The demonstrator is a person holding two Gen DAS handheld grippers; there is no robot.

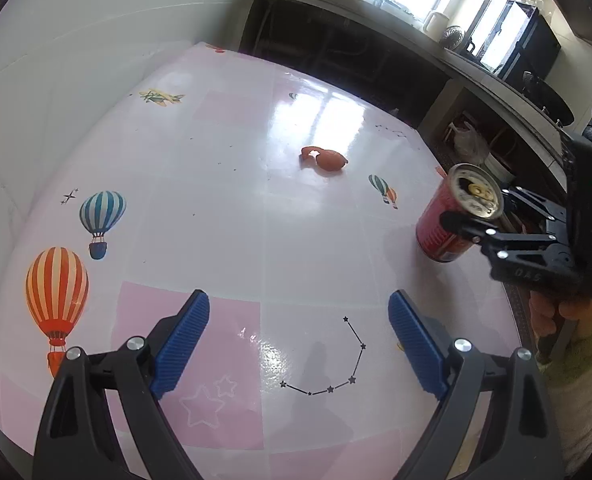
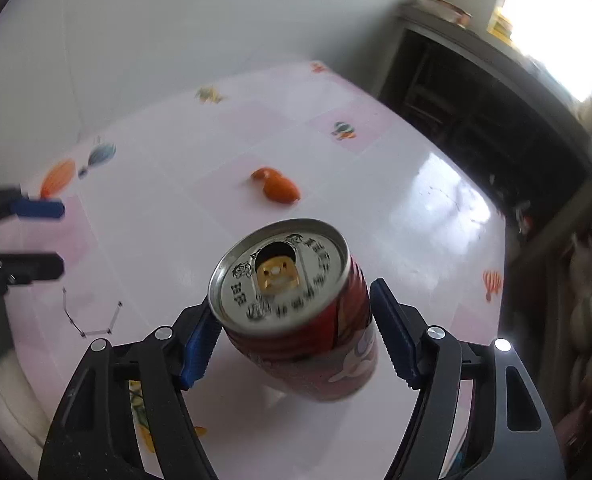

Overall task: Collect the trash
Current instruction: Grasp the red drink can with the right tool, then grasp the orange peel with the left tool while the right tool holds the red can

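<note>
The red can [image 2: 296, 312] is clamped in the right gripper [image 2: 296, 336]; orange peel [image 1: 324, 159] remains on the desk [image 1: 236, 220], left gripper [image 1: 299, 340] open, empty.

My left gripper [image 1: 299, 344], at the bottom of the frame, has black arms with round silver screws and ribbed blue pads on its fingers [image 1: 184, 344]. My right gripper [image 2: 292, 340] matches it. At the right edge, my right hand [image 1: 551, 316] shows a fuzzy pale-green sleeve [image 1: 583, 356].
</note>
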